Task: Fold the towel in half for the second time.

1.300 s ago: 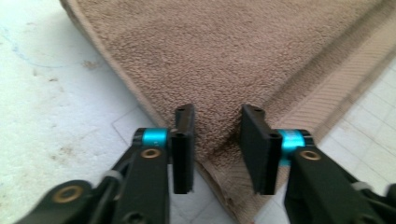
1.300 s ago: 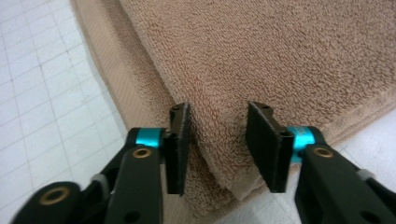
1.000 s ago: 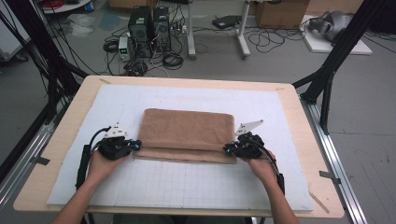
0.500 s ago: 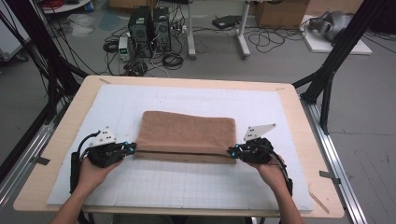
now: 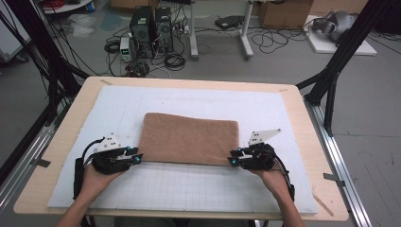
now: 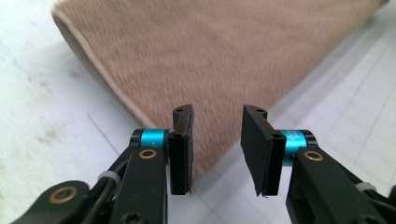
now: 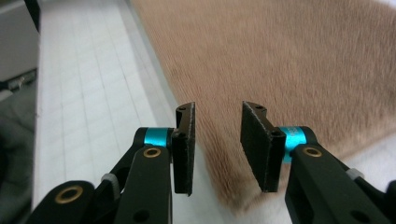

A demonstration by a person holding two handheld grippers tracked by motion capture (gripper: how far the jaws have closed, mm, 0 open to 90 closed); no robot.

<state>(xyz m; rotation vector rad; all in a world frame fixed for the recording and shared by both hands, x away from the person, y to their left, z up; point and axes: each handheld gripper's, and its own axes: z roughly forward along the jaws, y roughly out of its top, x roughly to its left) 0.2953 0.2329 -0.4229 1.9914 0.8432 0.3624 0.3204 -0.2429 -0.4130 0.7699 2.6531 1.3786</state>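
Brown and plush, the folded towel [image 5: 189,138] lies flat near the middle of the white gridded mat [image 5: 189,184] that covers the wooden tabletop [image 5: 61,142]. The high view takes in the whole layout — the left gripper [image 5: 137,158] at the towel's near left corner, the right gripper [image 5: 231,161] at its near right corner, each held in a hand that comes in from the bottom edge, with cables and computer boxes [image 5: 151,23] on the floor beyond the tabletop.

The gripper views give what that view cannot: the gap between the jaws. In the left gripper view the left gripper [image 6: 217,140] stands with its jaws spread, having just been opening, and the towel's [image 6: 210,56] corner lies low between them, with no pad pressing on it; the rolled fold edge runs off up and to the left. In the right gripper view the right gripper [image 7: 217,140] is likewise parted, its jaws having just been opening too — the towel's [image 7: 289,60] corner sits under the gap, free of both pads, and the mat's [image 7: 88,84] grid stretches away on the left.
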